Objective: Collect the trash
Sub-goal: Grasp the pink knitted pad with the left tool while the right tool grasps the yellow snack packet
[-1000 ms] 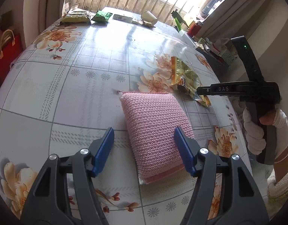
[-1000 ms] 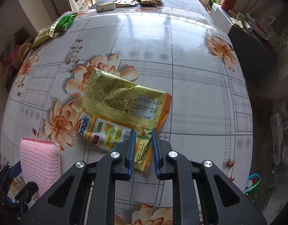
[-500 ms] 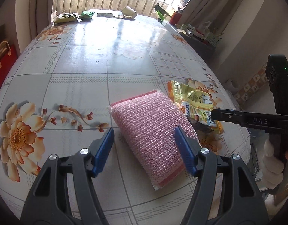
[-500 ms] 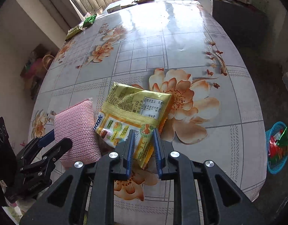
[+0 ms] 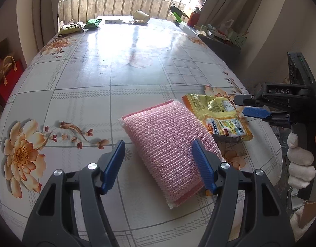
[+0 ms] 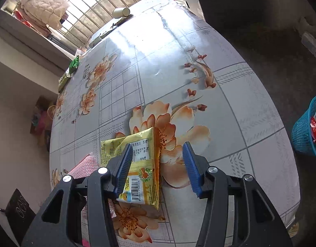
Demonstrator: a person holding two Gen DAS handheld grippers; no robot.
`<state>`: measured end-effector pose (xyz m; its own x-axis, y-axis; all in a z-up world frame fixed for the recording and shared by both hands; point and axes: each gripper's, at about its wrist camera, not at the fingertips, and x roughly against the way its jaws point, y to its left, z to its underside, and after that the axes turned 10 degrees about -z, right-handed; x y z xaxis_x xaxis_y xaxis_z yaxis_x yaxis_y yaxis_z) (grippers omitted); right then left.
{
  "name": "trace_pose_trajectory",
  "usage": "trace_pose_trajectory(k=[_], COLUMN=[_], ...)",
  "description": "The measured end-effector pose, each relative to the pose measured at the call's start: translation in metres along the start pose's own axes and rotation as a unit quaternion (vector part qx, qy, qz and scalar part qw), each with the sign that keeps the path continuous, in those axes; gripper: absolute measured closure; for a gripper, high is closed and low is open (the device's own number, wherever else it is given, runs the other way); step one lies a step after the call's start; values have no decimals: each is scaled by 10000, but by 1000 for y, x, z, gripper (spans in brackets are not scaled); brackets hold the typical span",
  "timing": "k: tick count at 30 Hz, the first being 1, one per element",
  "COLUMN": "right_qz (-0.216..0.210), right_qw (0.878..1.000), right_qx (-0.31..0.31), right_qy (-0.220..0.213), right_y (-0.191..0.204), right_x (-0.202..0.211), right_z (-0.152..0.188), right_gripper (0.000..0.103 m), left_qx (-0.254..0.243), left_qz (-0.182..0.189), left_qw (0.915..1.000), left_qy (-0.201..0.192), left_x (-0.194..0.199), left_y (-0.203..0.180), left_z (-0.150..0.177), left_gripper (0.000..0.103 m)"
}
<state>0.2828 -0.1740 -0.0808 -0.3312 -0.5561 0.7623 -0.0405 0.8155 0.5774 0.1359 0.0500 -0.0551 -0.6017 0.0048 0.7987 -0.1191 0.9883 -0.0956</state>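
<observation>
My right gripper (image 6: 158, 166) stands with its jaws wide and empty over the yellow snack wrapper (image 6: 141, 170), which lies flat near the table (image 6: 178, 61) edge, just beside the pink scrubbing pad (image 5: 170, 144); my left gripper (image 5: 158, 162) is likewise wide, straddling the pad without pinching it. I judge the wrapper featherlight, crinkly and slick, apt to slide on the glossy cloth, so I would pinch its raised crimped end. A blue basket (image 6: 306, 127) sits on the floor beyond the table.
</observation>
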Motion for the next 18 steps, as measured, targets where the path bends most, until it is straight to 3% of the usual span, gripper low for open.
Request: trace_pose_trajectory(k=[6,12,18], right_qz=[-556,-284,324], right_qw=[9983,9989,9961], right_qx=[-58,285,815], right_qy=[176,226,118], right_y=[4,19,33], right_x=[-3,-8,-13], right_z=[15,22,29], right_gripper=[50,50,65], left_qx=[-102,-118,-122], left_qz=[-29,-25,-23], left_qw=[9999,9999,9999], left_qy=[-30,-34,-34], left_x=[1,0,0], left_y=[-4,-6,-6], left_z=[0,0,-1], left_gripper=[39,39,39])
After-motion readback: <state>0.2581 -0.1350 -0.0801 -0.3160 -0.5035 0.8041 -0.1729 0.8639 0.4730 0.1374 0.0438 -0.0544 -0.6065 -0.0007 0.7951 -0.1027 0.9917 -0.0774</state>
